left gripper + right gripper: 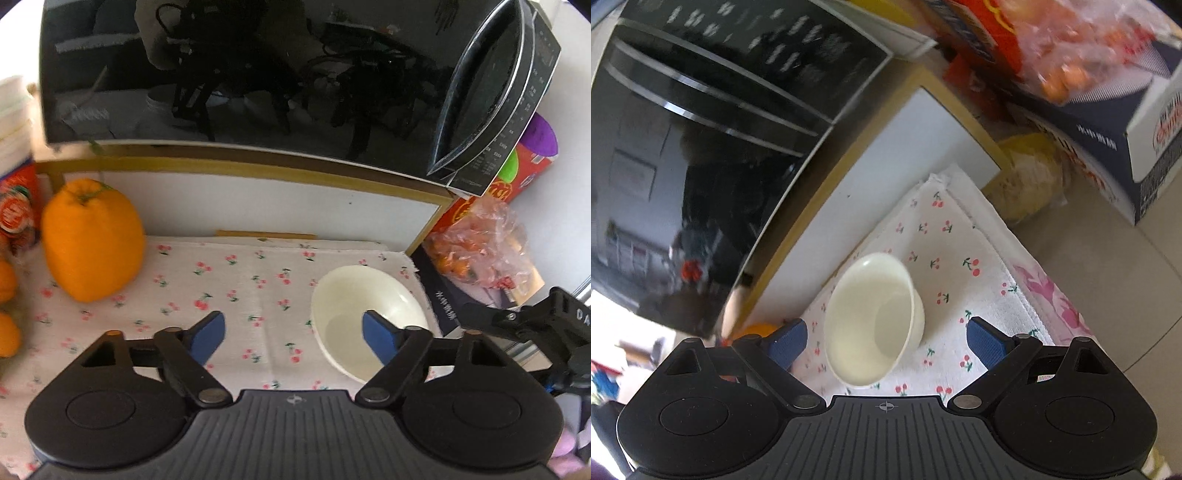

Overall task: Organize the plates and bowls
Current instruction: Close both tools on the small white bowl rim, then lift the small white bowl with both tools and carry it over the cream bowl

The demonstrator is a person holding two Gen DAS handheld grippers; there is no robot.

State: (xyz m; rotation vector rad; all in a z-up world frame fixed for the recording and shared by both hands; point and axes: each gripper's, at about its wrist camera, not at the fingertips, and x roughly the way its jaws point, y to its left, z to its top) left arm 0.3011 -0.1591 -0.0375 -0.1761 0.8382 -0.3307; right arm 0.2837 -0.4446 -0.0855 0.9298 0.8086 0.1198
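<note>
A cream bowl (343,295) stands upright on a white cloth printed with cherries (221,280), at its right end. My left gripper (293,336) is open and low over the cloth. Its right pad (376,338) shows over the bowl's inside and its left pad (210,336) over bare cloth, so the bowl's left rim lies between them, untouched. In the right wrist view the same bowl (871,325) sits between the fingers of my open right gripper (886,343), with a gap on each side.
A black microwave (221,74) overhangs the back of the cloth. A big orange fruit (92,240) stands at left with smaller ones beside it. A bag of oranges (480,247) rests on boxes at right. A pink floral cloth (1052,295) edges the cherry cloth.
</note>
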